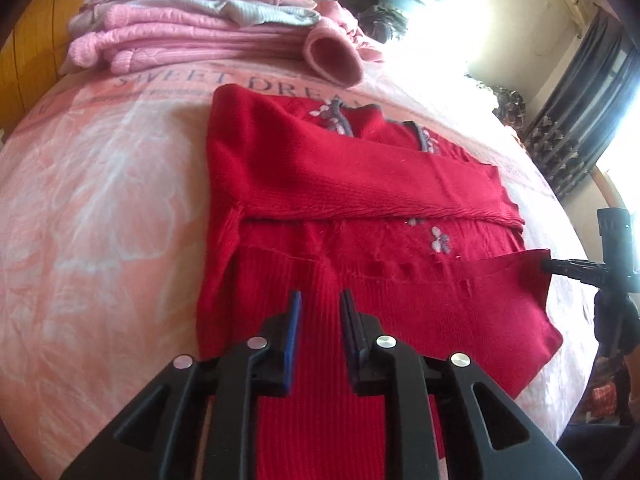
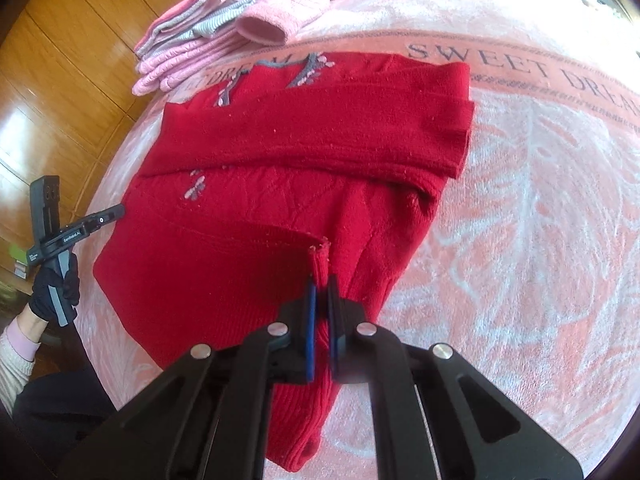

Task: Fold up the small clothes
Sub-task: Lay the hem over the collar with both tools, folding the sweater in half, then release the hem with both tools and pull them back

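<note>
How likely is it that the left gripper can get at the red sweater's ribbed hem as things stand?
Probably yes: the left gripper is open right over the ribbed hem of the red sweater, with nothing between them. The right gripper pinches another part of the sweater, off to the side.

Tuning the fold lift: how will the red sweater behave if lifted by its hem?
Likely floppy: the red sweater puckers at the hem where the right gripper pinches it, so it should drape. It probably bunches rather than slides if pushed: fuzzy knit on a plush blanket. The sleeve lying loose across the top may fall open.
</note>
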